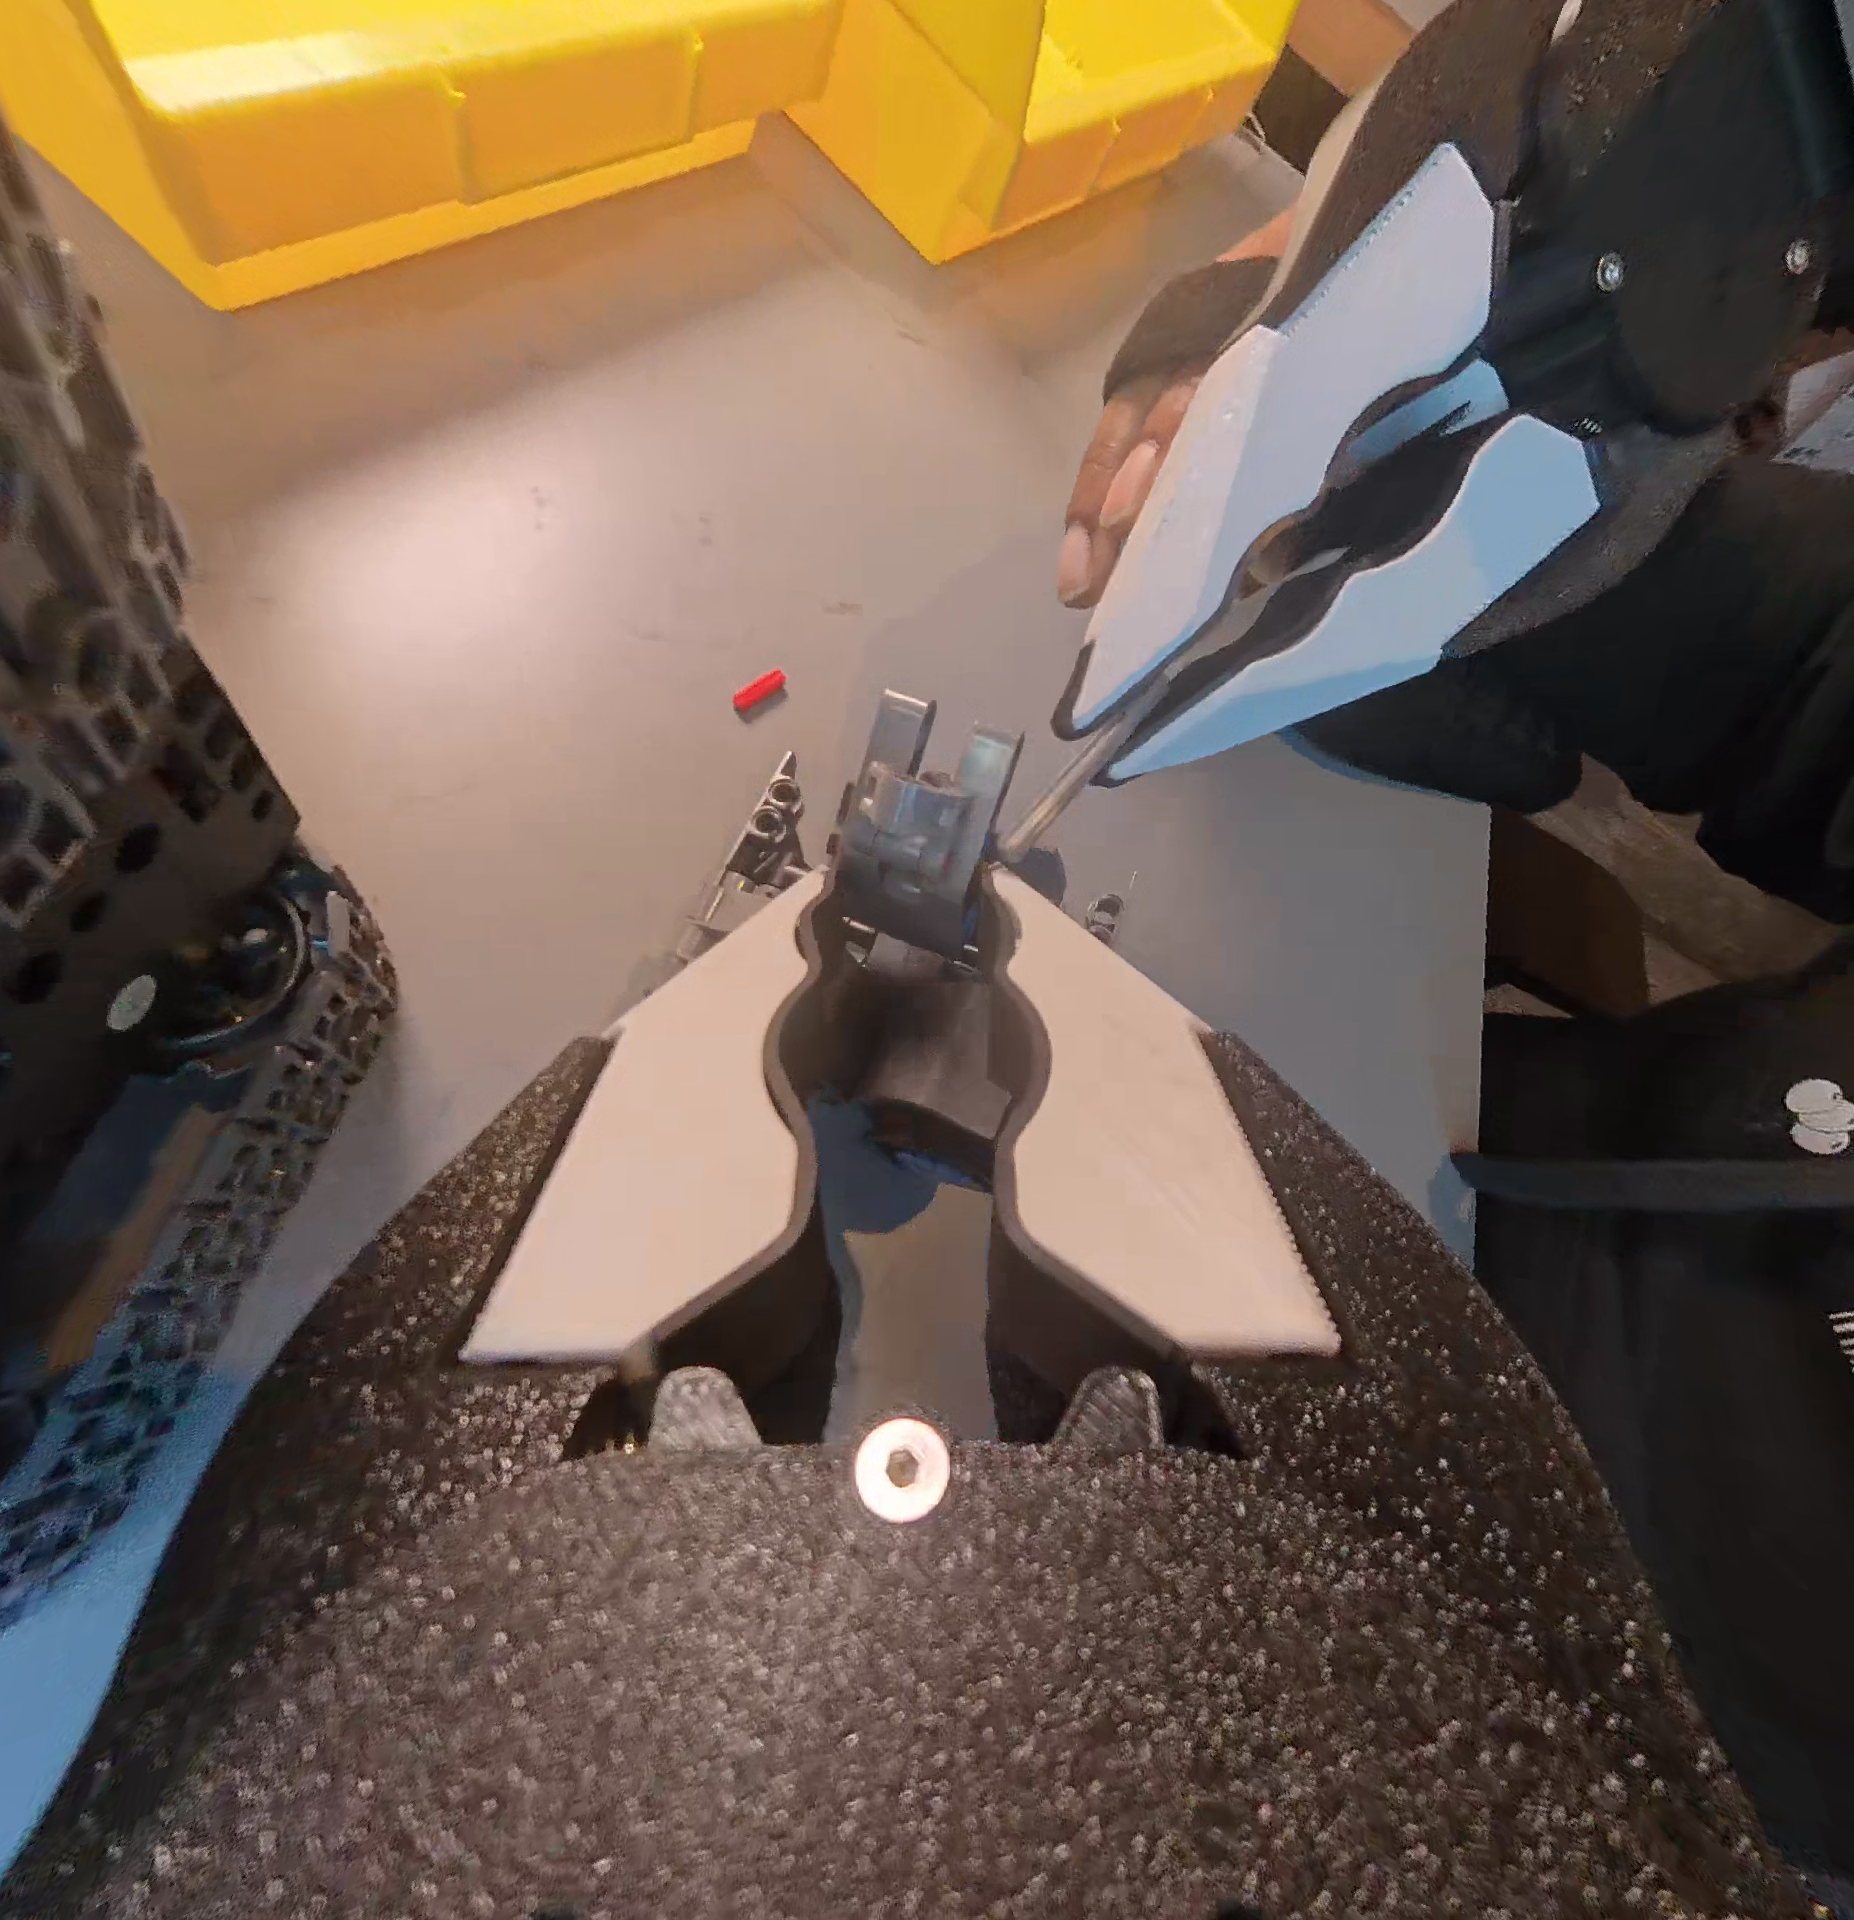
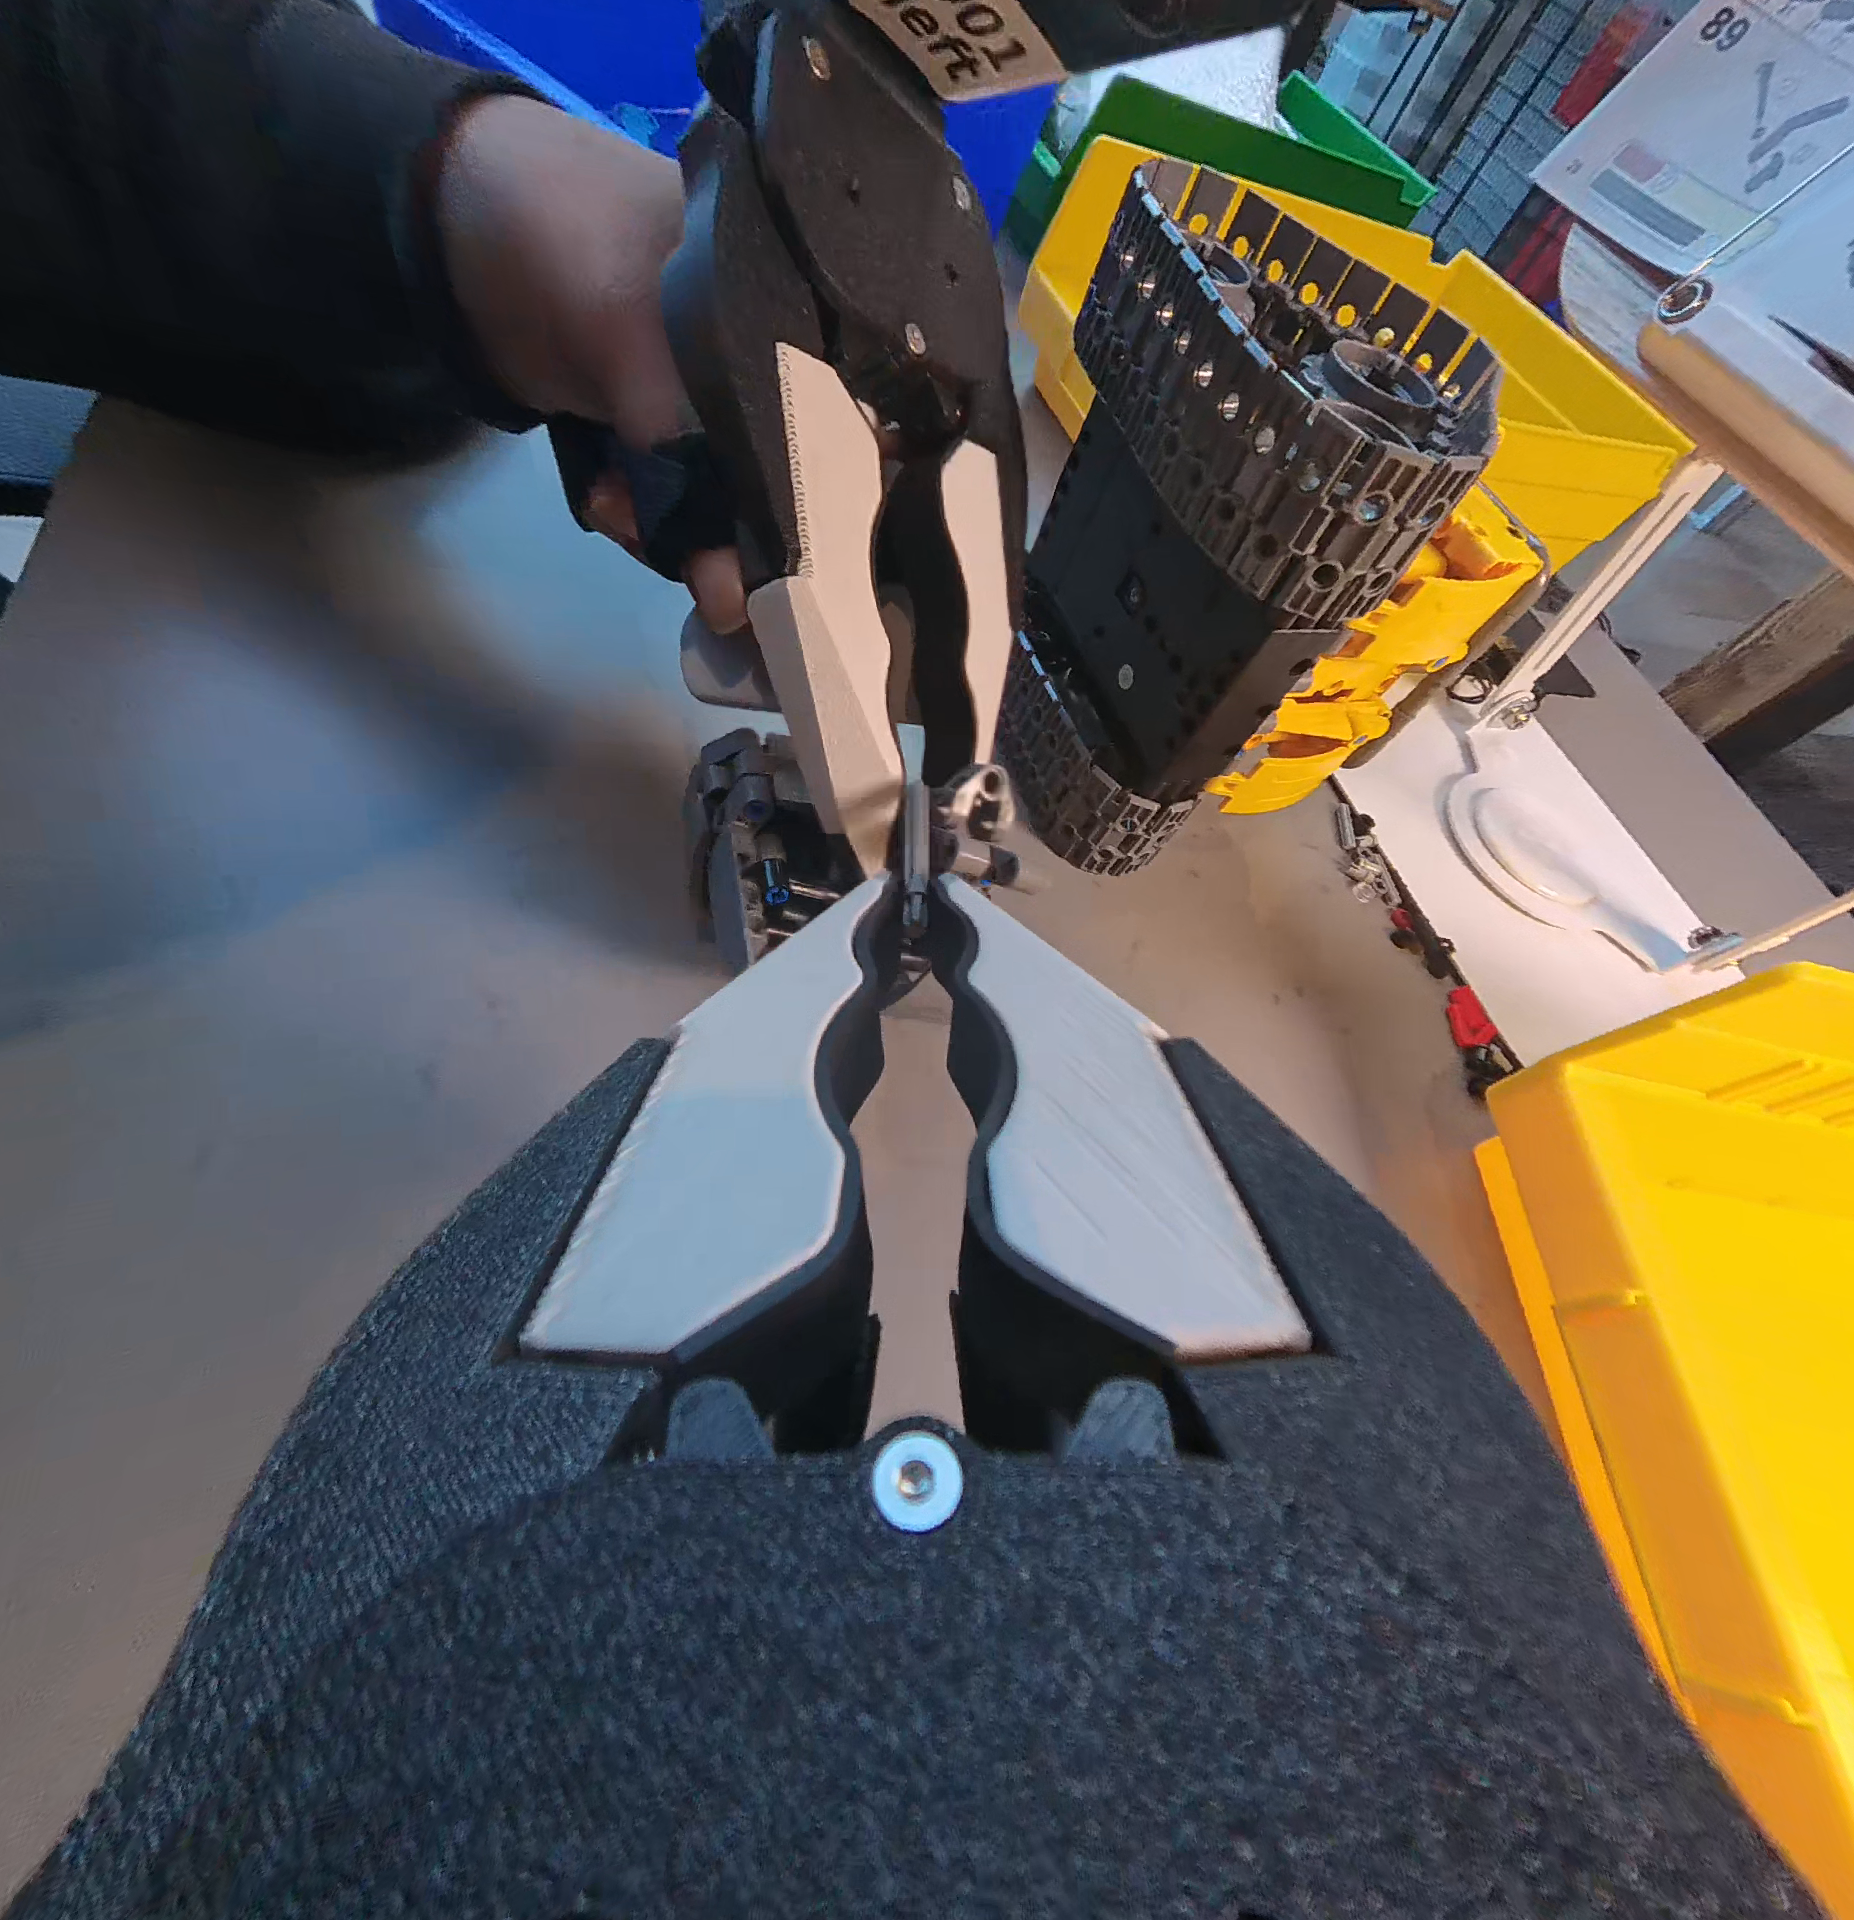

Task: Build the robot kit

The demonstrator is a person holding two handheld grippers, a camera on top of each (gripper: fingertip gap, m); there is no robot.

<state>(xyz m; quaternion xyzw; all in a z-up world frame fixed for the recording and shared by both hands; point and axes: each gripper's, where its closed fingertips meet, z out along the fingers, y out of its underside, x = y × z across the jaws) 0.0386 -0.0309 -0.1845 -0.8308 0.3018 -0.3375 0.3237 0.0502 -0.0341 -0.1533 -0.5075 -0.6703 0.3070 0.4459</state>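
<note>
Tracked model (image 1: pixel 123 790) cut off by left edge, blurred; small parts (image 2: pixel 1422 935) by white base too tiny to identify; grey assembly's (image 1: pixel 907 831) underside hidden between fingers.

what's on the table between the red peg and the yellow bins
Nothing: in the left wrist view the stretch of grey table from the red peg up to the yellow bins is bare.

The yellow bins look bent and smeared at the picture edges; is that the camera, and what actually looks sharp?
Left wrist view: wide-angle bending curves the yellow bins; the tracked model at the edge is smeared, the grey assembly fairly crisp. Right wrist view: the sleeve and table blur; the thin metal rod stays sharp.
</note>
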